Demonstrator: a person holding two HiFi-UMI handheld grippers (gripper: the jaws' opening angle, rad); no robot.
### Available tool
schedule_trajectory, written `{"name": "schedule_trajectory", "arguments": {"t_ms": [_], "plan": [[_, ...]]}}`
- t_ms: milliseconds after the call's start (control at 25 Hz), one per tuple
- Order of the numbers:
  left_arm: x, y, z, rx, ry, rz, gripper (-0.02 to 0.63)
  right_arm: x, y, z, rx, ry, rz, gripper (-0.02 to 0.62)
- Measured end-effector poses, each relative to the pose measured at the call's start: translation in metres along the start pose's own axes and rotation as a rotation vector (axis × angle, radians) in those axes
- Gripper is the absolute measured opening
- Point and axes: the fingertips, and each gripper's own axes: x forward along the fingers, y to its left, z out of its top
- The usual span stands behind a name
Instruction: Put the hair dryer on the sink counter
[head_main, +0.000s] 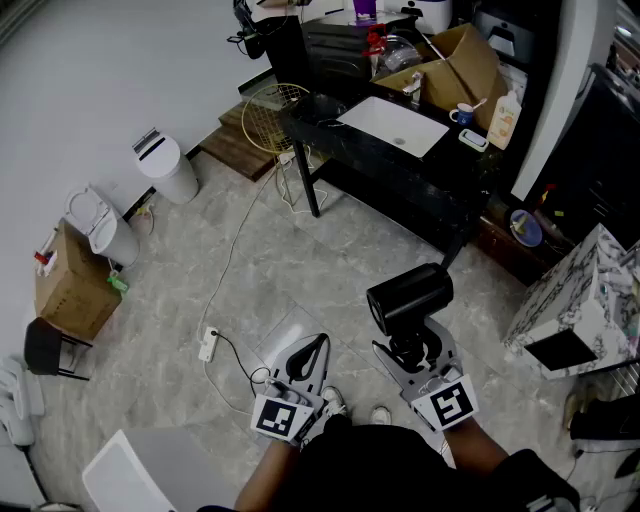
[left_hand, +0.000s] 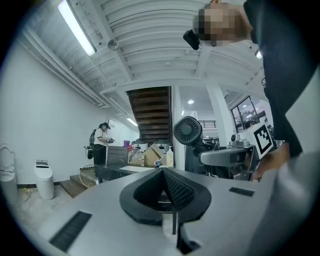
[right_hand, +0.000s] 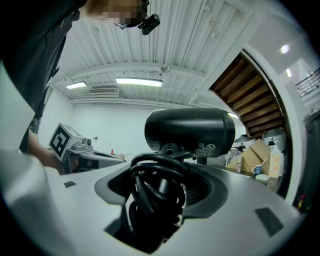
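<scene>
The black hair dryer (head_main: 410, 295) stands upright in my right gripper (head_main: 415, 345), barrel on top, its cord coiled round the handle. In the right gripper view the barrel (right_hand: 190, 131) fills the middle, and the jaws stand wide, closed on the cord-wrapped handle (right_hand: 157, 187). My left gripper (head_main: 308, 352) is shut and holds nothing; its tips meet in the left gripper view (left_hand: 162, 174), where the dryer (left_hand: 188, 131) shows to the right. The black sink counter (head_main: 385, 172) with a white basin (head_main: 395, 125) lies ahead, across the marble floor.
On the counter are a cardboard box (head_main: 460, 65), a cup and bottles. A wire guard (head_main: 270, 115) leans at its left end. A power strip (head_main: 208, 345) with its cable lies on the floor. A white bin (head_main: 168, 170) and a toilet (head_main: 100, 225) stand left; a marbled box (head_main: 580, 300) stands right.
</scene>
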Motion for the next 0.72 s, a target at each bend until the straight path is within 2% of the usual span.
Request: {"name": "schedule_trajectory", "arguments": {"t_ms": [720], "plan": [[-0.009,0.028,0.002,-0.009,-0.009,-0.028,-0.005,0.024,0.015,0.01,-0.012,-0.034,-0.017,0.285]]}}
